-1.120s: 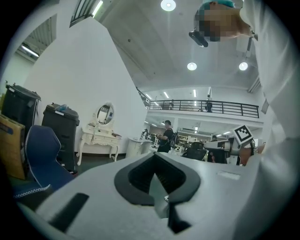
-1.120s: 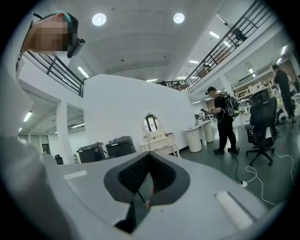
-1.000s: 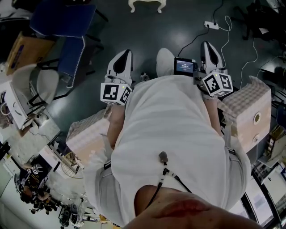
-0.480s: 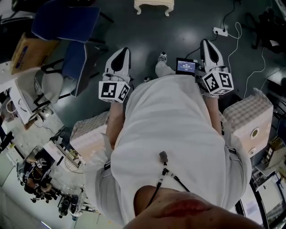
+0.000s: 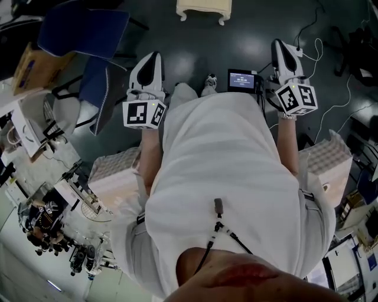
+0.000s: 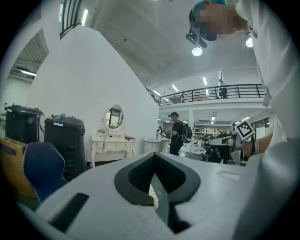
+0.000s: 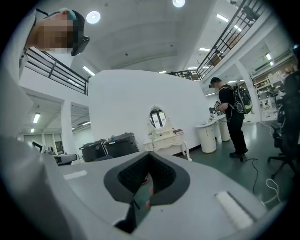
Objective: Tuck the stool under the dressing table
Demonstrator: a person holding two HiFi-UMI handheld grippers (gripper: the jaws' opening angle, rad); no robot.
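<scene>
Both jaw pairs are closed and empty; left gripper (image 5: 151,59) and right gripper (image 5: 280,46) are held well apart from the stool (image 5: 204,8).

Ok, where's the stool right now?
Top centre of the head view: the stool stands on the dark floor ahead, beyond the left tool and right tool, touching neither.

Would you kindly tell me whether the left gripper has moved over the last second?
Yes. The left gripper has moved forward, toward the cream stool ahead; the gap between them is smaller in the head view.
</scene>
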